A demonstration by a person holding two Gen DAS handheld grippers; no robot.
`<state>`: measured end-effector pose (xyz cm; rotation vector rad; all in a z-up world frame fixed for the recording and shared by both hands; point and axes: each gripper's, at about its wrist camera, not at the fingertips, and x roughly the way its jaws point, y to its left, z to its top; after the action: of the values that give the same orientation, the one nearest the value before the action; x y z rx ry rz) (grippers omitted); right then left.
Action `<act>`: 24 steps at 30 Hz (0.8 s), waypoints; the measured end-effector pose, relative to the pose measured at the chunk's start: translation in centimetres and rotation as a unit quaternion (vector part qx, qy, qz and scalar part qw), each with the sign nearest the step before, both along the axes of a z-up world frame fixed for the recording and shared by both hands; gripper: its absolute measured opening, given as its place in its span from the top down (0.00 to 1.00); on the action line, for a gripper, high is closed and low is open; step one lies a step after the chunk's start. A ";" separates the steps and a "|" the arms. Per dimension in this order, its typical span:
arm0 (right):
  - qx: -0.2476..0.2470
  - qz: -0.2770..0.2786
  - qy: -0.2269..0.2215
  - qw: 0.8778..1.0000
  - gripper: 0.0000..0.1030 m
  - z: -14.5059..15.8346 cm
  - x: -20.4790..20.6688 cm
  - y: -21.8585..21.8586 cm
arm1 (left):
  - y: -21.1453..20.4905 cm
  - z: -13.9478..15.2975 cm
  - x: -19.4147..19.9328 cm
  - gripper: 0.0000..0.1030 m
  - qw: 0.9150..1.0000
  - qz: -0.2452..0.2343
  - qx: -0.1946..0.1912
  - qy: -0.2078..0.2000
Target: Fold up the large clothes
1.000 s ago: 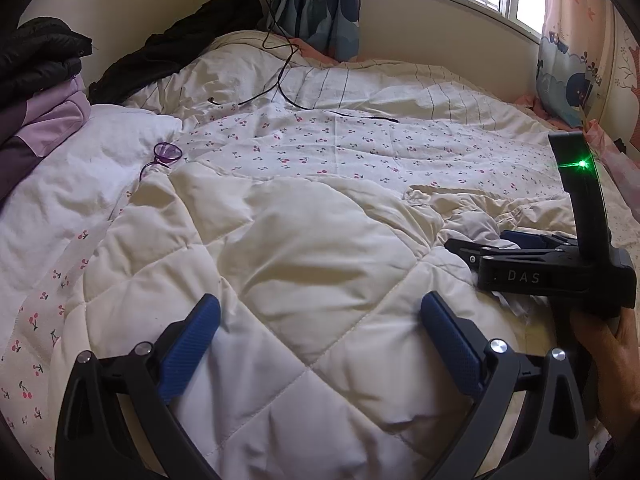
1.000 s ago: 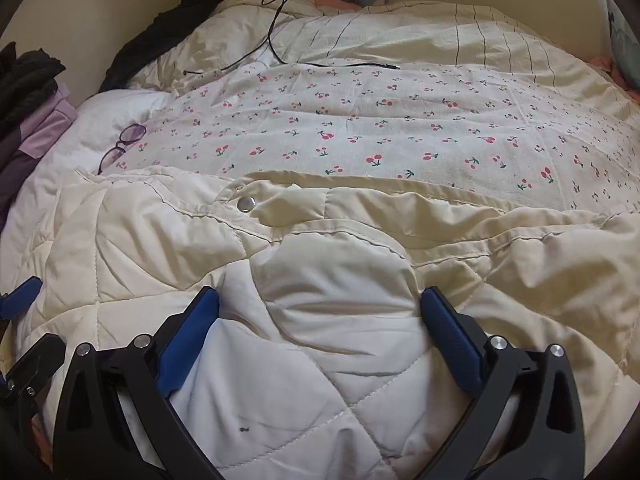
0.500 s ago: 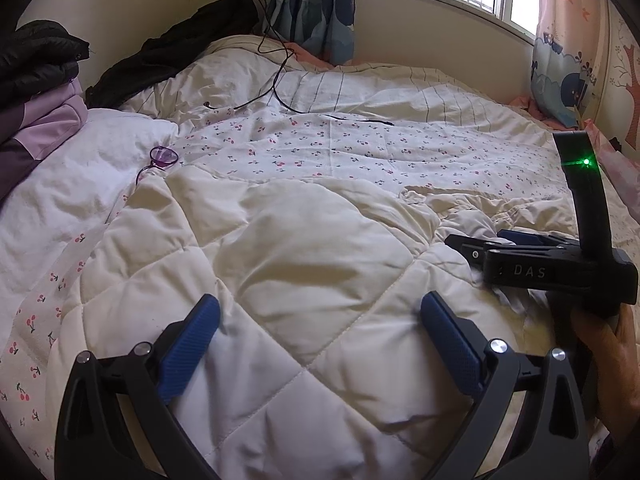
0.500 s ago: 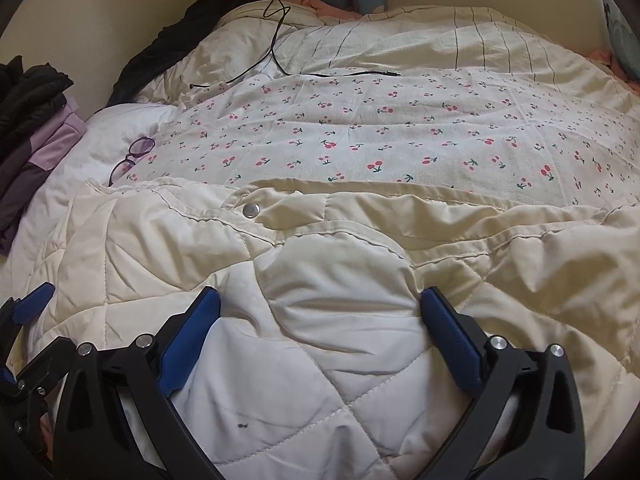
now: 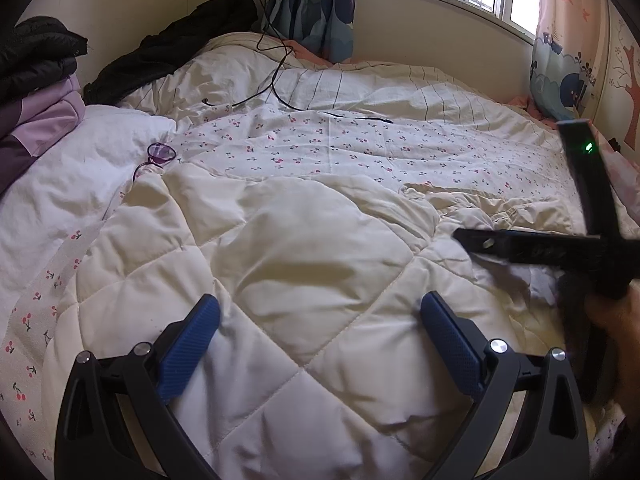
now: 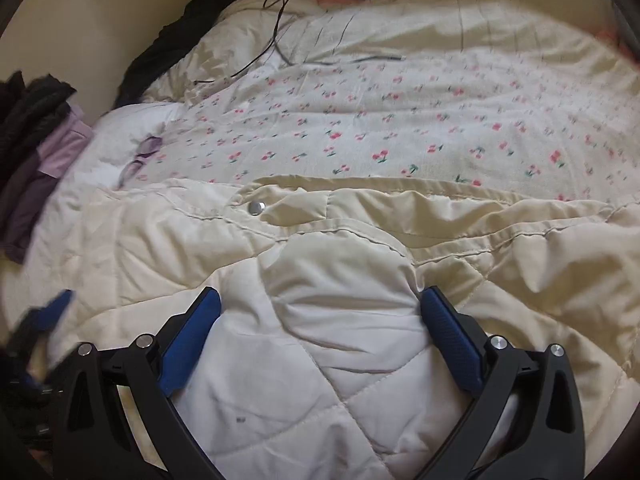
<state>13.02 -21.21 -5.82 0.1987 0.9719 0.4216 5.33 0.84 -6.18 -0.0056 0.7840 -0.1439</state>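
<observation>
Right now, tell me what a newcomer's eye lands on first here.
A big cream quilted jacket sprawls across the near bed, a silver snap button at its far edge. Beyond lies a white cherry-print bedsheet, purple-framed glasses at its left. Both grippers hover over the jacket, jaws wide open.

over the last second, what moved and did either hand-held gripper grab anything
Both views drew back slightly from the cream quilted coat. The right hand-held gripper is blurred, mid-motion. Neither it nor the left hand-held gripper grabbed anything. Both remain open; coat and glasses unmoved.
</observation>
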 end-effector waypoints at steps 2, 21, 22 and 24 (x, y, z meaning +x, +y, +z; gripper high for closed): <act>0.054 -0.011 0.007 0.998 0.06 2.1 -1.5 -2.5 | 0.3 0.0 -0.1 0.07 1.000 0.000 -0.011 0.000; 0.164 -0.079 0.032 0.983 0.06 3.8 -19.4 -20.2 | 5.4 4.5 -9.4 0.07 0.999 0.024 -0.019 -0.040; 0.180 -0.086 0.052 0.978 0.06 3.0 -20.8 -21.0 | 6.8 5.1 -10.4 0.07 0.997 0.044 -0.045 -0.049; 0.211 -0.096 0.087 0.969 0.06 1.2 -22.7 -21.9 | 9.2 5.6 -12.1 0.07 0.992 0.079 -0.084 -0.056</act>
<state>-9.70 -43.11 -4.66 0.7216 1.0144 0.4334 -6.77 10.00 -0.61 -0.2164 0.6554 -0.0597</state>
